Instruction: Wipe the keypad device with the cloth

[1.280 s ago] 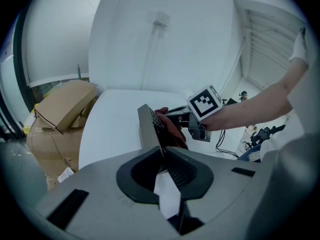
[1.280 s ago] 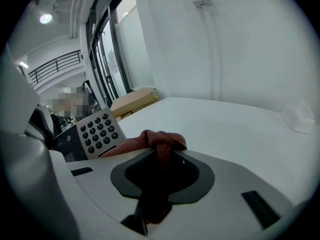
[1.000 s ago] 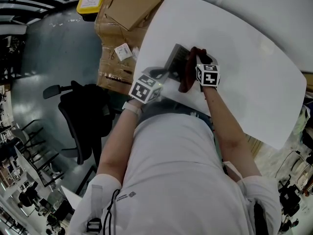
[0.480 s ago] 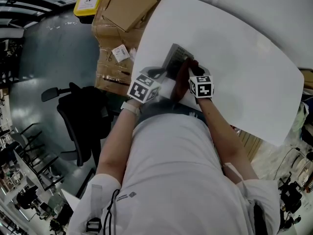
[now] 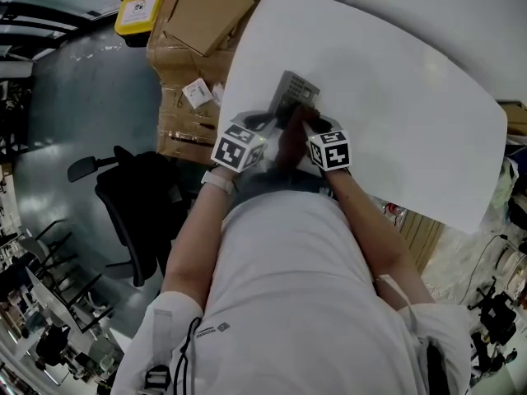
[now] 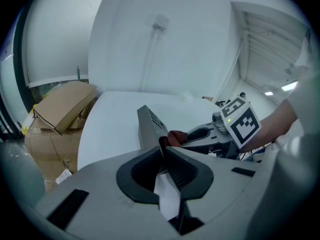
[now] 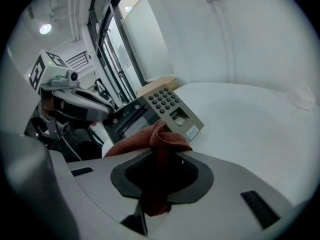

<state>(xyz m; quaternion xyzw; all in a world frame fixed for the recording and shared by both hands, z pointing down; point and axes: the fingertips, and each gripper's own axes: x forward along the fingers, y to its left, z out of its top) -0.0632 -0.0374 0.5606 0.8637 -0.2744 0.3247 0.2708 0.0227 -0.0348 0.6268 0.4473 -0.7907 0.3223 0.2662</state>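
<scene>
Right gripper view: we are wiping, right gripper (image 7: 159, 151) fingers clenching cloth (image 7: 161, 135) before keypad device (image 7: 170, 106); left gripper (image 6: 162, 149) clamping its edge. Next, likely: sweeping keys.

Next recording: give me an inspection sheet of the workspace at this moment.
Surface: white table, no spills seen.
Job's things: grey keypad device on the table; red-brown cloth bunched at its near end.
Clutter: one small pale scrap near the table's edge, too small to identify.
Grippers: left gripper shut on the keypad device's edge; right gripper shut on the cloth.
Cables: thin white cable down the wall; none seen on the table.
Surroundings: cardboard boxes, yellow box, black office chair beside the table.
</scene>
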